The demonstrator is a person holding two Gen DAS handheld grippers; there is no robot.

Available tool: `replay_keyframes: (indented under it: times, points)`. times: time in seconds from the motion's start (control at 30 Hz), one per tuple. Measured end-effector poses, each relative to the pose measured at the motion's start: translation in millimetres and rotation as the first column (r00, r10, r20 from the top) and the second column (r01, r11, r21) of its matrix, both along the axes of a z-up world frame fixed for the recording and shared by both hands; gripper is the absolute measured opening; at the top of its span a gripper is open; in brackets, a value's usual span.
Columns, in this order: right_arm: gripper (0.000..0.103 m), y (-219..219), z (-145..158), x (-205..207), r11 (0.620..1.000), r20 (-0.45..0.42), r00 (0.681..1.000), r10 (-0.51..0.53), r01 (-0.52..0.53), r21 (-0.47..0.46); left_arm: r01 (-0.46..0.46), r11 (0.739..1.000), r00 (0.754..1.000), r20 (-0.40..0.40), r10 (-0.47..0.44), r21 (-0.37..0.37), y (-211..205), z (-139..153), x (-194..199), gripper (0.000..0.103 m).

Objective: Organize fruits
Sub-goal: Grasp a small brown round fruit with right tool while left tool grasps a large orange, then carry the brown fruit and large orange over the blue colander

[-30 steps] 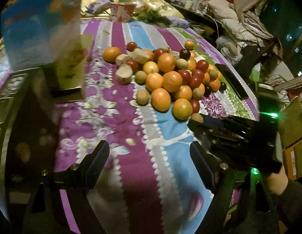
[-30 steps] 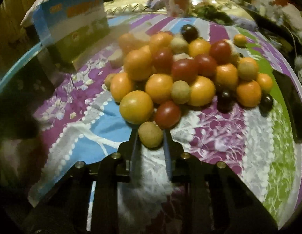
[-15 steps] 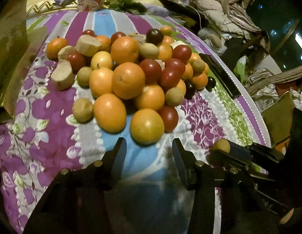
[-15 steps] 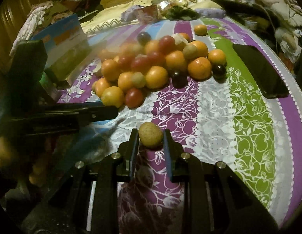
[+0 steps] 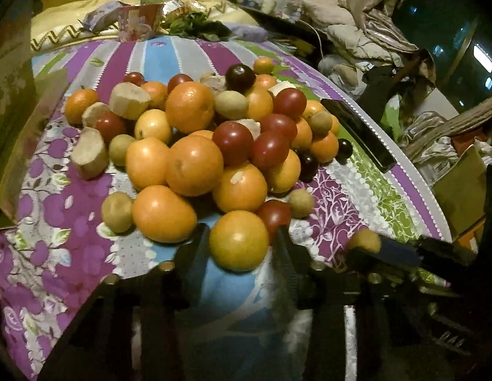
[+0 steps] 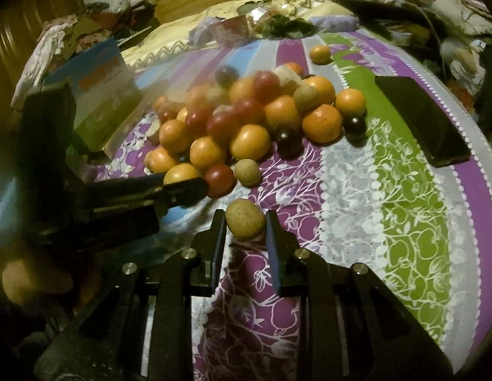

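A heap of oranges, red tomatoes, dark plums and small brown fruits (image 5: 214, 146) lies on a striped floral cloth (image 5: 71, 254). My left gripper (image 5: 239, 247) is open, its fingers on either side of the nearest orange (image 5: 239, 240) at the heap's front edge. My right gripper (image 6: 246, 225) is shut on a small brown fruit (image 6: 245, 219) and holds it over the cloth in front of the heap (image 6: 246, 120). The right gripper also shows in the left wrist view (image 5: 363, 247), to the right of the left one. The left gripper shows in the right wrist view (image 6: 182, 187).
A black phone (image 6: 420, 120) lies on the cloth at the right. A blue and green box (image 6: 96, 95) stands left of the heap. Packets and greens (image 5: 169, 22) lie at the far end. A lone orange (image 6: 320, 54) sits behind the heap. Clutter lies beyond the right edge.
My left gripper has moved forward to the heap, and its fingers now flank the front orange. My right gripper has drawn back from the heap with the brown fruit still in it.
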State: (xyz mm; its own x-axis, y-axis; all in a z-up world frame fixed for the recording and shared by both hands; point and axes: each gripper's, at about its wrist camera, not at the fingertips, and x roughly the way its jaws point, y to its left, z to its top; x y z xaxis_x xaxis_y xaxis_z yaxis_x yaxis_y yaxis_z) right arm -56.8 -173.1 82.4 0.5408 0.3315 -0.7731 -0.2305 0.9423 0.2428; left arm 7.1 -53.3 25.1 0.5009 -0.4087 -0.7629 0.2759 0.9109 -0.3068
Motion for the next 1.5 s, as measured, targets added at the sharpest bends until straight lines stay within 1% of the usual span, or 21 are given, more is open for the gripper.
replay_keyframes:
  times: [0.13,0.23,0.27,0.33,0.4,0.47,0.53,0.57,0.63,0.77,0.87,0.97,1.13,1.27,1.5]
  points:
    - [0.025,-2.1,13.9,-1.8,0.999,0.02,0.999,-0.035,0.035,-0.01,-0.037,0.999,0.999,0.012,0.037,0.012,11.0,6.1,-10.7,0.037]
    - [0.025,1.5,29.4,-4.2,0.998,0.042,0.997,-0.058,0.06,-0.034,-0.082,0.996,0.996,0.02,0.081,0.023,21.8,19.9,-21.7,0.037]
    - [0.025,2.9,35.4,-5.2,0.997,0.048,0.997,-0.066,0.068,-0.042,-0.097,0.995,0.995,0.024,0.096,0.022,26.5,27.7,-26.9,0.037]
    - [0.025,5.9,47.5,-7.0,0.995,0.06,0.995,-0.078,0.081,-0.057,-0.133,0.99,0.99,0.044,0.13,0.05,34.6,46.7,-38.1,0.037]
    - [0.025,10.3,61.8,-9.5,0.994,0.082,0.993,-0.083,0.088,-0.065,-0.174,0.983,0.984,0.061,0.17,0.056,48.5,70.0,-50.5,0.037]
    - [0.025,17.6,77.2,-11.4,0.993,0.102,0.992,-0.08,0.088,-0.074,-0.223,0.973,0.973,0.082,0.217,0.062,65.3,94.3,-63.2,0.037]
    - [0.025,26.1,90.0,-12.7,0.994,0.119,0.991,-0.069,0.078,-0.077,-0.263,0.963,0.963,0.084,0.257,0.06,80.4,110.8,-71.0,0.037]
    - [0.025,30.5,95.6,-12.7,0.994,0.127,0.99,-0.062,0.072,-0.08,-0.289,0.956,0.955,0.087,0.283,0.06,91.6,122.4,-77.4,0.037]
    - [0.025,43.4,109.0,-14.6,0.995,0.145,0.989,-0.041,0.053,-0.079,-0.318,0.946,0.946,0.094,0.312,0.059,104.8,136.5,-84.4,0.037]
    - [0.025,73.7,132.9,-15.3,0.997,0.176,0.984,0.011,0.002,-0.075,-0.407,0.912,0.909,0.125,0.397,0.061,148.8,166.8,-102.7,0.037]
    - [0.025,98.4,149.2,-15.4,0.997,0.192,0.98,0.056,-0.044,-0.063,-0.461,0.885,0.883,0.134,0.451,0.058,178.2,181.8,-113.4,0.037]
    - [0.025,122.4,159.6,-17.1,0.994,0.211,0.973,0.097,-0.085,-0.063,-0.52,0.852,0.849,0.151,0.507,0.06,209.9,198.0,-127.5,0.037]
    - [0.025,167.5,174.4,-21.2,0.986,0.225,0.96,0.166,-0.159,-0.052,-0.584,0.811,0.803,0.174,0.57,0.04,253.9,218.9,-149.2,0.037]
    - [0.025,202.6,184.3,-23.8,0.977,0.234,0.948,0.214,-0.21,-0.043,-0.609,0.792,0.782,0.196,0.592,0.034,280.6,230.9,-159.4,0.037]
    - [0.025,257.3,191.0,-19.6,0.958,0.224,0.933,0.282,-0.285,-0.017,-0.647,0.762,0.751,0.197,0.63,0.029,328.0,239.0,-168.6,0.037]
